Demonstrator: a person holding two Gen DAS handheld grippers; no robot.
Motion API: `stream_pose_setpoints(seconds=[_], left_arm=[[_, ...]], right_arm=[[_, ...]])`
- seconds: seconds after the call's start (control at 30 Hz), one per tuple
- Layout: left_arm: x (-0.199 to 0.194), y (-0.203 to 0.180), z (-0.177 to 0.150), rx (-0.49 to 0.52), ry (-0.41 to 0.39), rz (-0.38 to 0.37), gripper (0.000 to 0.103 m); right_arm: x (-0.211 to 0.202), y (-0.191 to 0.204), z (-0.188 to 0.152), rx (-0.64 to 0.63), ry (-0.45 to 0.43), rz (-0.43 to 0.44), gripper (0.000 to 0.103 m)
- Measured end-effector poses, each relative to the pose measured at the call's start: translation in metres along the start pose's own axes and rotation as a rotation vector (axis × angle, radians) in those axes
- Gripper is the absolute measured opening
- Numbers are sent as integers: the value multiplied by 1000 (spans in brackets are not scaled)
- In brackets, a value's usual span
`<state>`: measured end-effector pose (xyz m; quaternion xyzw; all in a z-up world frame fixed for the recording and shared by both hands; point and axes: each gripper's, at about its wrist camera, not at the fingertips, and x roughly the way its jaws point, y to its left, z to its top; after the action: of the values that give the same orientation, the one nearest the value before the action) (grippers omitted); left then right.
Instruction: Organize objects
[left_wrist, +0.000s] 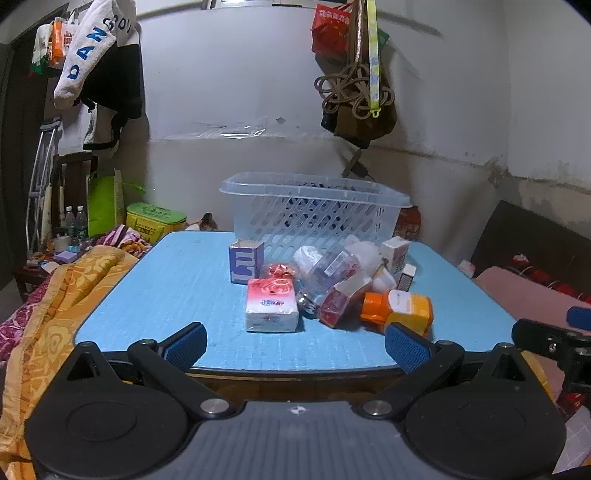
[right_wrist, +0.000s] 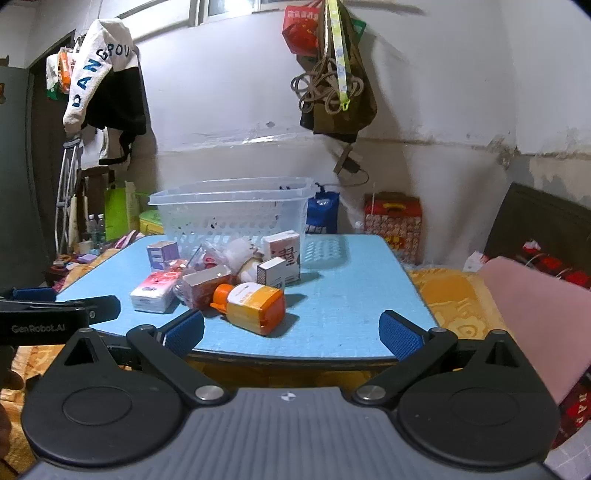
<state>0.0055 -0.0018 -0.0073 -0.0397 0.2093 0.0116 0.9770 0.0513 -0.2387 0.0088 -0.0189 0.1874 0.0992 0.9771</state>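
Observation:
A clear plastic basket (left_wrist: 314, 210) (right_wrist: 236, 218) stands at the back of the blue table (left_wrist: 166, 295) (right_wrist: 351, 288). In front of it lies a pile: a tissue pack (left_wrist: 271, 304) (right_wrist: 155, 290), an orange-capped bottle (left_wrist: 399, 308) (right_wrist: 251, 304), a purple-white box (left_wrist: 245, 264) (right_wrist: 162, 254), a clear bottle (left_wrist: 328, 273), a red box (left_wrist: 338, 301) (right_wrist: 207, 284) and white cartons (right_wrist: 286, 254). My left gripper (left_wrist: 295, 345) is open and empty at the table's near edge. My right gripper (right_wrist: 293, 334) is open and empty, just short of the orange-capped bottle.
An orange blanket (left_wrist: 55, 325) lies left of the table, a pink cushion (right_wrist: 535, 314) to the right. Bags (left_wrist: 354, 74) and clothes (left_wrist: 96, 59) hang on the wall. A red gift box (right_wrist: 393, 221) stands behind the table.

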Motion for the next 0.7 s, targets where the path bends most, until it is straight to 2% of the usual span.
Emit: stream_pose_setpoints(seconds=[0.17, 0.43, 0.53, 0.63, 0.7], left_arm=[[0, 0, -1, 2, 8, 9, 103], [1, 0, -3, 1, 29, 1, 103], [-7, 6, 0, -22, 30, -25, 103], [-14, 15, 7, -47, 71, -32, 103], [-15, 21, 16, -39, 102, -37, 103]], right_arm=[[-1, 3, 0, -22, -8, -16, 103], [-4, -2, 1, 9, -6, 12, 103], [-10, -5, 1, 21, -21, 33, 103], [-15, -8, 0, 31, -33, 41, 103], [-12, -11, 3, 49, -10, 66, 103]])
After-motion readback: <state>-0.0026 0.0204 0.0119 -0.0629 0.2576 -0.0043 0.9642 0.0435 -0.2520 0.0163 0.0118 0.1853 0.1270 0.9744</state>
